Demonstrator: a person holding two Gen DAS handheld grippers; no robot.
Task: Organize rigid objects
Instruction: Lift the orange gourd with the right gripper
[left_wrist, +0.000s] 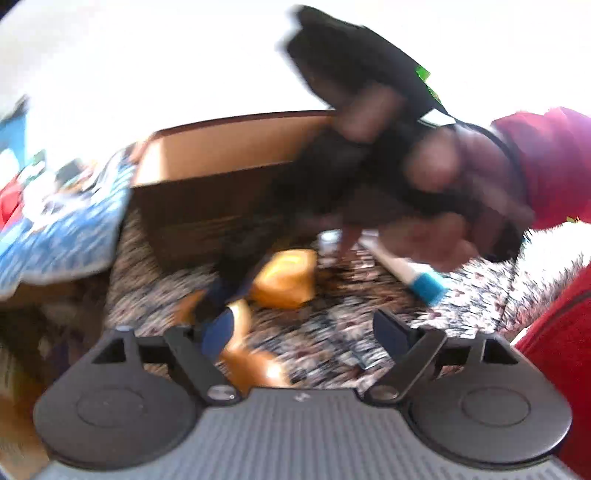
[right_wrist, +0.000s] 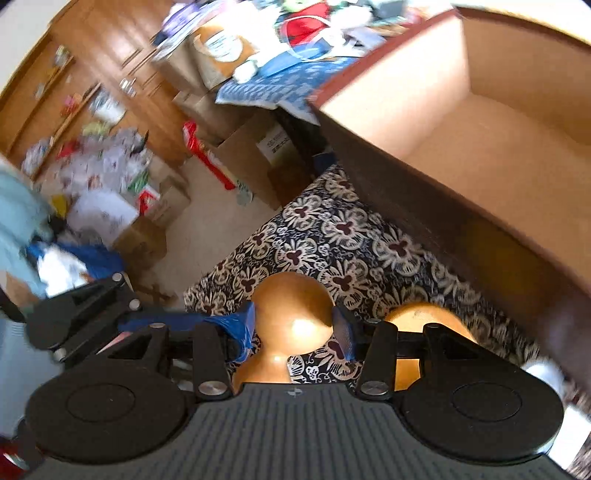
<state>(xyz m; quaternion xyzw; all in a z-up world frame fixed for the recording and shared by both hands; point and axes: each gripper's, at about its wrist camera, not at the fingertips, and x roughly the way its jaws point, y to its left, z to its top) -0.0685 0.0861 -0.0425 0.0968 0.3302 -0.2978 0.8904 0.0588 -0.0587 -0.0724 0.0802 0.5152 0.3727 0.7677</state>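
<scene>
One cardboard box (right_wrist: 491, 122) fills the right-wrist view's upper right, its visible inside bare. Right gripper (right_wrist: 293, 332) clamps a wooden peg doll (right_wrist: 291, 314) over the floral cloth (right_wrist: 332, 236). Left gripper (left_wrist: 299, 332) gapes wide, holding nothing. Labels too blurred to read.

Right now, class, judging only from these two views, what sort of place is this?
Probably a cluttered room in a home: a floral-patterned cloth, stacked cardboard boxes on the floor, and wooden cabinets along the wall.
</scene>
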